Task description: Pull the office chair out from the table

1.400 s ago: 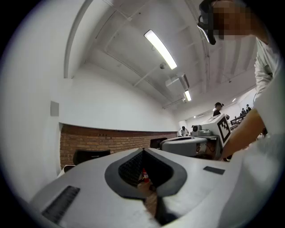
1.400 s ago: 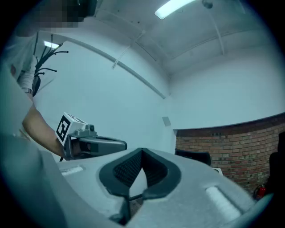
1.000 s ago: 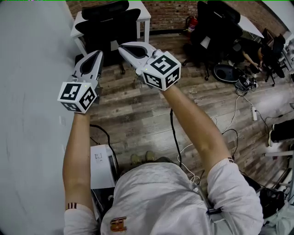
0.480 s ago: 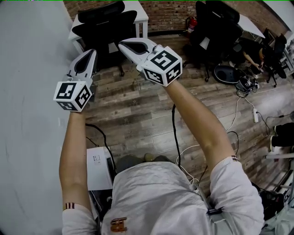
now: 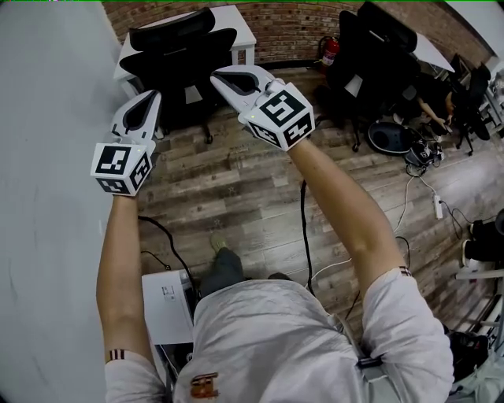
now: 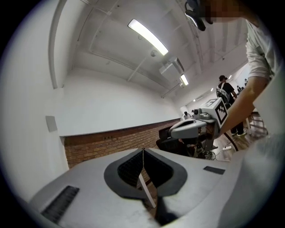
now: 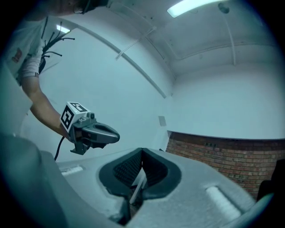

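The black office chair (image 5: 178,53) stands at the top of the head view, pushed in at a small white table (image 5: 239,20) by the brick wall. My left gripper (image 5: 153,94) is held level just left of the chair's back, shut and holding nothing. Close to the chair's right side my right gripper (image 5: 214,75) is level too, shut and empty. Neither touches the chair. In the left gripper view the shut jaws (image 6: 143,150) point at the brick wall, with the right gripper (image 6: 196,127) alongside. The right gripper view shows its shut jaws (image 7: 141,150) and the left gripper (image 7: 94,133).
A grey wall (image 5: 47,197) runs along the left. A white box (image 5: 167,303) and cables (image 5: 303,228) lie on the wooden floor near my feet. More black chairs (image 5: 370,47), a red fire extinguisher (image 5: 328,49) and a power strip (image 5: 435,206) are at the right.
Both grippers have moved forward toward the chair, rolling slightly. The person has stepped ahead, and the chair and table now sit lower and nearer in the head view.
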A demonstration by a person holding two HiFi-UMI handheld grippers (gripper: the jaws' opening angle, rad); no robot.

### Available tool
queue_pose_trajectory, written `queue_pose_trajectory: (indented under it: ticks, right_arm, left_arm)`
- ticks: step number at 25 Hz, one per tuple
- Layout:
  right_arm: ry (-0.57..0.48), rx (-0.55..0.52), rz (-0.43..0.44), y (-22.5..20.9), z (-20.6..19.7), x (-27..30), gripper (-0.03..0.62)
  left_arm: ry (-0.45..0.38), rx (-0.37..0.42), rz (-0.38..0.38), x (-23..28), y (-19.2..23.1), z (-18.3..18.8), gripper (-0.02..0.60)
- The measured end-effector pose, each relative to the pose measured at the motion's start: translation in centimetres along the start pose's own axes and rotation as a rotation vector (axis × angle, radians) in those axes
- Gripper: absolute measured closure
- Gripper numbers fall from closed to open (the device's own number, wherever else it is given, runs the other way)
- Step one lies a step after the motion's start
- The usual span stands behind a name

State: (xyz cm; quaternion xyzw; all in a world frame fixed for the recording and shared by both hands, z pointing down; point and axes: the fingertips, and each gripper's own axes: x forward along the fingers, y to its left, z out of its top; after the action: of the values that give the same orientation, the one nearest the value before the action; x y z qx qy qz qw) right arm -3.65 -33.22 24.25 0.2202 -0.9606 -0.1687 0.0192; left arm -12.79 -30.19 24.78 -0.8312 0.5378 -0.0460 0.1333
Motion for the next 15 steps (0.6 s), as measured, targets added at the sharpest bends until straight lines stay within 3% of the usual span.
queue_pose_trajectory:
  ticks: [4, 8, 15]
  right_arm:
    - [0.043, -0.055, -0.023, -3.0, -2.4, 3.7, 0.591]
    - [0.102, -0.112, -0.041, -6.4, -4.7, 7.4, 0.548]
    - [0.211, -0.194, -0.06, -11.5, -8.5, 13.9, 0.493]
  left_arm:
    - [0.042, 0.057, 0.0, 2.3, 4.6, -3.1, 0.573]
    - [0.091, 0.111, 0.008, 4.8, 9.7, -5.9, 0.549]
    - [0.194, 0.232, -0.038, 9.1, 18.2, -11.2, 0.452]
